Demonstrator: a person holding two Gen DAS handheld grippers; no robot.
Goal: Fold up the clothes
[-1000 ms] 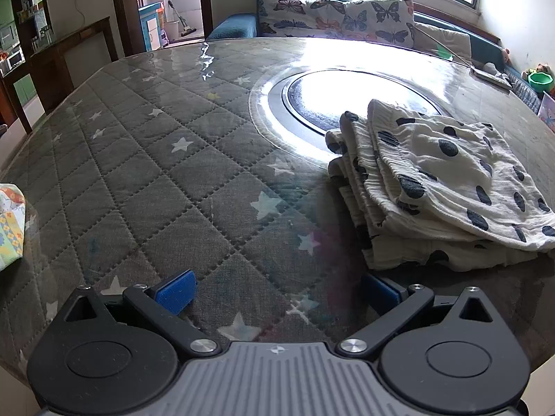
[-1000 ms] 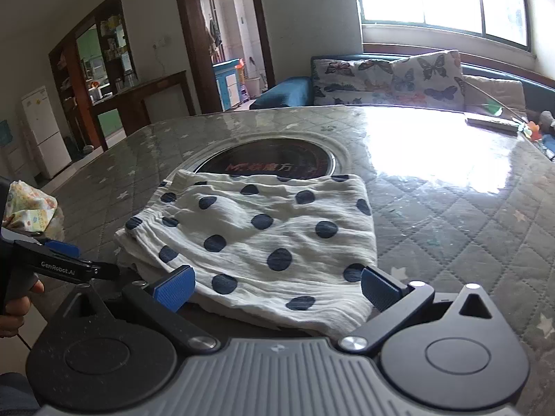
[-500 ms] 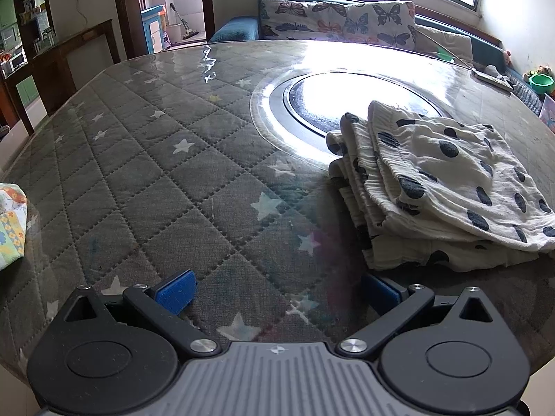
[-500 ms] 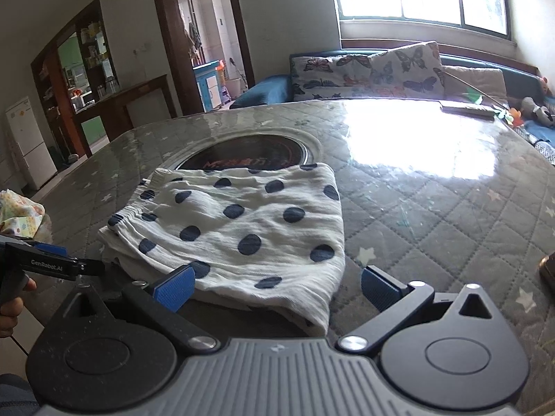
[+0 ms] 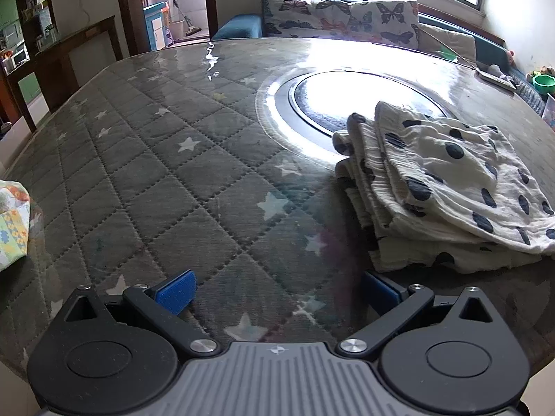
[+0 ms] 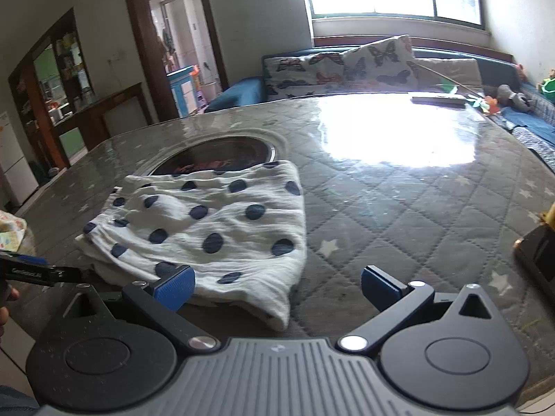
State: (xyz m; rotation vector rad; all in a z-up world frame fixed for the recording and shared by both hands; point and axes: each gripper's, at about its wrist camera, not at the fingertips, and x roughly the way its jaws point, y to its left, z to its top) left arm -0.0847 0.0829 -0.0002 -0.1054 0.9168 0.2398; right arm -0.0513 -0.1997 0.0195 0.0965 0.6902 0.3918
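One folded garment (image 6: 208,228), two cushions (image 6: 343,66), one table (image 5: 156,180).

Left wrist view: left gripper (image 5: 277,291) wide open over the table (image 5: 145,180), holding nothing.

Blue pads (image 5: 176,291) spread far apart, low above the quilted star-pattern cover under glass. Folded white garment with dark dots (image 5: 440,187) lies ahead to the right, layered edges facing the camera, far edge overlapping the round inset (image 5: 312,104) in the table centre. Garment is clear of both fingers. Patterned cloth (image 5: 12,223) at the left edge. Butterfly-print cushions (image 5: 347,20) on the sofa beyond the table.
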